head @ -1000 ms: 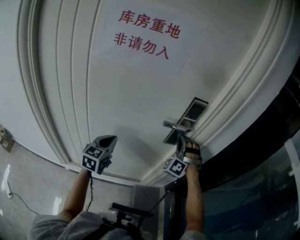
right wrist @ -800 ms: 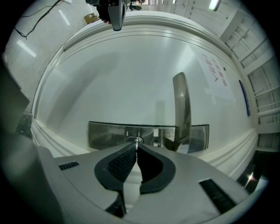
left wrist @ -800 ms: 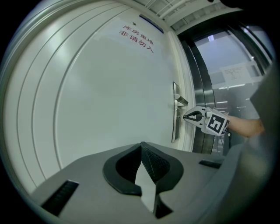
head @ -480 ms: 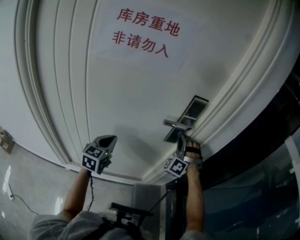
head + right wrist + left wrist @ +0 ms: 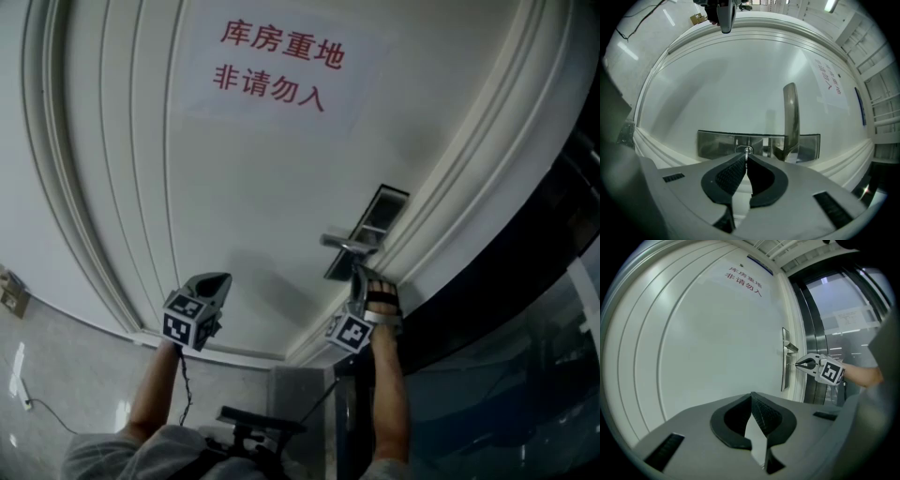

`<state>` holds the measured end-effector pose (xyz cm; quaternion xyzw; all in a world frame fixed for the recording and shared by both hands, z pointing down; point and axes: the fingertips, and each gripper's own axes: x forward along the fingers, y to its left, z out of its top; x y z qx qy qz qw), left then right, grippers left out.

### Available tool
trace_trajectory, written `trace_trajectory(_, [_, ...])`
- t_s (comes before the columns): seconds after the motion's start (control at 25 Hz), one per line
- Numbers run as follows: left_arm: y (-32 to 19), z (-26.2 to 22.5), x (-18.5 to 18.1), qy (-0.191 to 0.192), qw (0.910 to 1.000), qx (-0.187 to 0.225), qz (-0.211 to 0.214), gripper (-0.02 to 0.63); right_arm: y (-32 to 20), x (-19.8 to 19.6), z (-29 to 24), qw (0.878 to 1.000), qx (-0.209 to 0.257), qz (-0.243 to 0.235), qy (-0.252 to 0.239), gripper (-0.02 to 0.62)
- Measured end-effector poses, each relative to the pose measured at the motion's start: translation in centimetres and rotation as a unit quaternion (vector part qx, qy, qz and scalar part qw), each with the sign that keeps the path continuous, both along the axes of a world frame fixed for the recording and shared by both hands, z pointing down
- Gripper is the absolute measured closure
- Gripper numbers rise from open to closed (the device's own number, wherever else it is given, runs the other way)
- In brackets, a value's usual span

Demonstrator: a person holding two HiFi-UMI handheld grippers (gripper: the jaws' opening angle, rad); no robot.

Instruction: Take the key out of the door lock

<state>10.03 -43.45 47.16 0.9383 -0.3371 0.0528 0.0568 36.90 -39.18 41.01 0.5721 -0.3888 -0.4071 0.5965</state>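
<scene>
The right claw (image 5: 746, 157) is clamped on the key (image 5: 746, 150), which sits in the door lock (image 5: 712, 143) just beside the door handle (image 5: 790, 112). A crooked pull could jam the key or make it slip. The left claw (image 5: 752, 397) is closed and empty.

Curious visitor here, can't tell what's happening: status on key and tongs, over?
Right tongs clamped on key, key in lock plate. Left tongs shut, empty, clear of door. Handle beside it, nothing blocking.
</scene>
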Motion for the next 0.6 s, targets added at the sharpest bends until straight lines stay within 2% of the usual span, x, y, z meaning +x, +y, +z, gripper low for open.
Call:
trace_trajectory(0.36, [1.1, -0.5, -0.7, -0.001, 1.0000, 0.008, -0.004, 0.614, 1.0, -0.5, 0.1, 1.000, 0.006, -0.007, -0.011, 0.575])
trace_trajectory(0.6, [2.3, -0.5, -1.4, -0.004, 0.9999, 0.009, -0.007, 0.614, 2.7, -1.1, -0.2, 0.999, 0.024, -0.008, -0.046, 0.574])
